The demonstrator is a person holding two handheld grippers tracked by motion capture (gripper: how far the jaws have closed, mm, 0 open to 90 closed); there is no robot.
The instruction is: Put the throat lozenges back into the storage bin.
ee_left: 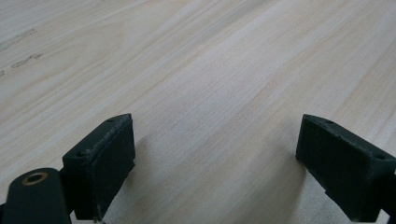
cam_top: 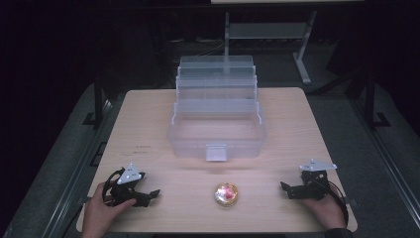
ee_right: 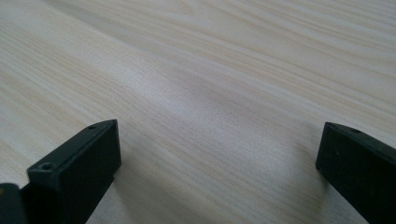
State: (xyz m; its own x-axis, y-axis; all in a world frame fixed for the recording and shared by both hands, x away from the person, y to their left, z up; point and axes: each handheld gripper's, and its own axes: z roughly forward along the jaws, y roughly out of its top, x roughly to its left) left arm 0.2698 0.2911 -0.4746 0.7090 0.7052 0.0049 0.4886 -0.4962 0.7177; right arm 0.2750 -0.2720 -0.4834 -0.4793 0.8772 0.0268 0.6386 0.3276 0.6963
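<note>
A small round gold-rimmed object with a red and white top [cam_top: 226, 194] lies on the light wood table [cam_top: 158, 114] near its front edge. My left gripper [cam_top: 147, 197] rests on the table to the left of it, held by a hand, jaws wide apart. My right gripper [cam_top: 286, 190] rests to the right of it, also in a hand and open. In the left gripper view my left gripper [ee_left: 215, 140] has bare wood between its black pads. In the right gripper view my right gripper [ee_right: 219, 149] likewise has nothing between its pads.
A clear plastic tiered box [cam_top: 216, 116] stands open at the middle of the table, its latch facing the front edge. Dark floor and a metal stand [cam_top: 302, 54] lie beyond the table's far side.
</note>
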